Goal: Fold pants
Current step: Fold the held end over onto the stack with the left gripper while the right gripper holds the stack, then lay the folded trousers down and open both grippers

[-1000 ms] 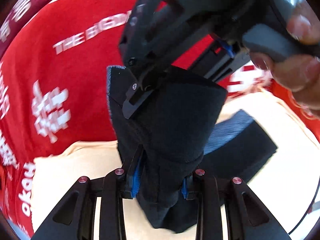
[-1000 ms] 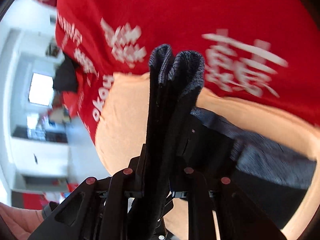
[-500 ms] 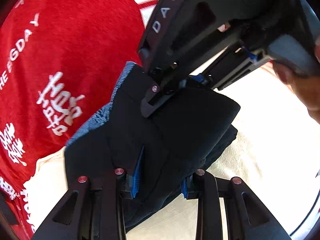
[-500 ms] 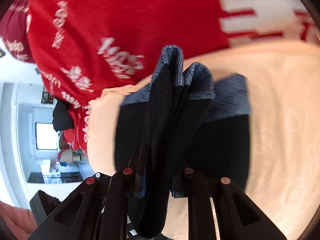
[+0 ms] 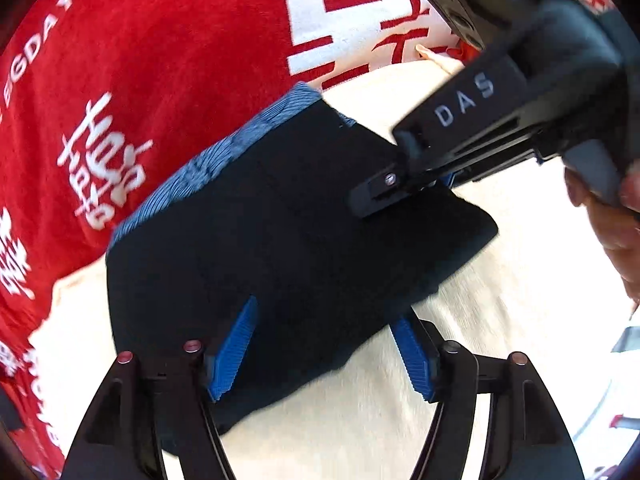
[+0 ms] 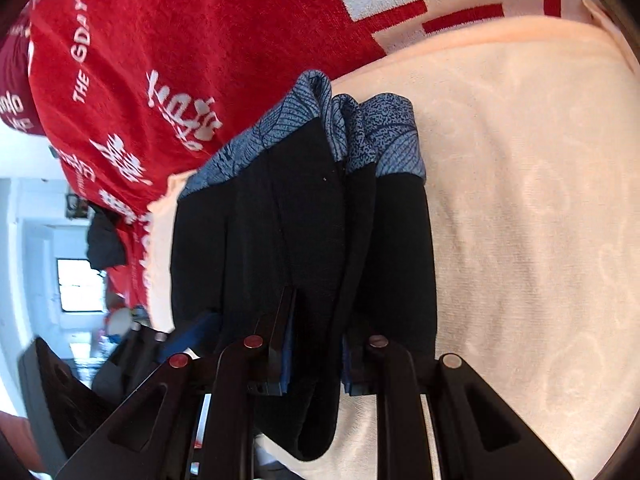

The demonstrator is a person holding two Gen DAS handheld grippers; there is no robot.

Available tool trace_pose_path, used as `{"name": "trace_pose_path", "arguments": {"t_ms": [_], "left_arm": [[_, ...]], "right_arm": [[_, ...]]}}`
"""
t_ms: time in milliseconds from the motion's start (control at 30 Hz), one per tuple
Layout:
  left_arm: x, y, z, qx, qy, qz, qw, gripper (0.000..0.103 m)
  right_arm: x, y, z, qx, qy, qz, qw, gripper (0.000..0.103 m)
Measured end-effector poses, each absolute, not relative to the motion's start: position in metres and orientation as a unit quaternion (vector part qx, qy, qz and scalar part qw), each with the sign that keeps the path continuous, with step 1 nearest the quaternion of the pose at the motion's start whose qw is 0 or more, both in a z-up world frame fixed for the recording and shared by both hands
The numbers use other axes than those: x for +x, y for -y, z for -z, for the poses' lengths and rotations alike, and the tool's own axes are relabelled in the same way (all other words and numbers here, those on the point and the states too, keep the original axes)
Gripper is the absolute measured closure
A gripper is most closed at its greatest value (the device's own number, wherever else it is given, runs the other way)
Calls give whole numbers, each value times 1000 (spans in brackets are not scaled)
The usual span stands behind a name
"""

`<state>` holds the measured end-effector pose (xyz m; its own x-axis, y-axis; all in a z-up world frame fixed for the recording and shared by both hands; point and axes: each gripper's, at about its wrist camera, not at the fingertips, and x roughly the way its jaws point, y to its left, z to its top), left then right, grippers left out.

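Red blanket (image 5: 168,80) and cream towel (image 6: 520,200) lie under the pants (image 5: 280,240).

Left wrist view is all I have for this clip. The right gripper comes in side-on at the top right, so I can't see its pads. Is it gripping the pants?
Observer: Yes. In the right wrist view, the right gripper is shut on a bunched fold of the black pants.
Operator: How does the patterned blue band look from there?
Observer: The band is gathered into several ruffled folds beyond the fingertips, not lying flat.
Operator: Anything past the bedding that I'm missing?
Observer: At the left edge, beyond the red blanket, a bright window in a white room shows.
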<state>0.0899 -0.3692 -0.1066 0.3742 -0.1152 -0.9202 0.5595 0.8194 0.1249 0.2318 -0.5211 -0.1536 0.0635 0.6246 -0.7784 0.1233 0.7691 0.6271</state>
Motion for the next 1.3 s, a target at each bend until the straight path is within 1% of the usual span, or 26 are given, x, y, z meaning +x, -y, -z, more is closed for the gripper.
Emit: {"name": "trace_pose_path", "arguments": {"t_ms": [133, 267, 400, 500, 533, 600, 700, 833, 933, 1033, 1133, 1267, 1300], "left_arm": [[95, 330, 83, 153, -527, 194, 813, 34], [124, 290, 70, 109, -530, 138, 830, 34], [155, 252, 80, 62, -551, 85, 828, 34], [162, 229, 92, 33, -566, 64, 821, 34], [161, 225, 96, 29, -573, 59, 817, 34], [161, 215, 104, 17, -586, 51, 809, 34], [159, 203, 113, -3, -600, 47, 798, 34], [157, 195, 120, -25, -610, 50, 790, 34], [158, 194, 124, -31, -613, 55, 787, 34], [157, 192, 124, -51, -607, 76, 790, 34], [151, 187, 116, -87, -586, 116, 797, 34], [145, 185, 102, -85, -558, 154, 811, 34], [145, 184, 100, -91, -556, 162, 810, 32]], "right_arm": [[230, 511, 143, 243, -670, -173, 680, 83], [219, 508, 144, 233, -678, -154, 680, 83], [218, 503, 143, 228, -676, -139, 686, 83], [228, 489, 136, 166, -673, -141, 707, 80], [232, 487, 133, 145, -672, -141, 712, 77], [238, 485, 132, 121, -675, -136, 715, 75], [238, 493, 129, 131, -678, -106, 715, 71], [223, 506, 112, 143, -676, -54, 721, 70], [209, 496, 92, 122, -661, -52, 739, 70], [196, 479, 81, 98, -654, -65, 748, 70], [190, 467, 88, 93, -663, -72, 739, 71], [186, 465, 100, 103, -673, -64, 730, 70], [185, 466, 100, 107, -674, -63, 728, 68]]}}
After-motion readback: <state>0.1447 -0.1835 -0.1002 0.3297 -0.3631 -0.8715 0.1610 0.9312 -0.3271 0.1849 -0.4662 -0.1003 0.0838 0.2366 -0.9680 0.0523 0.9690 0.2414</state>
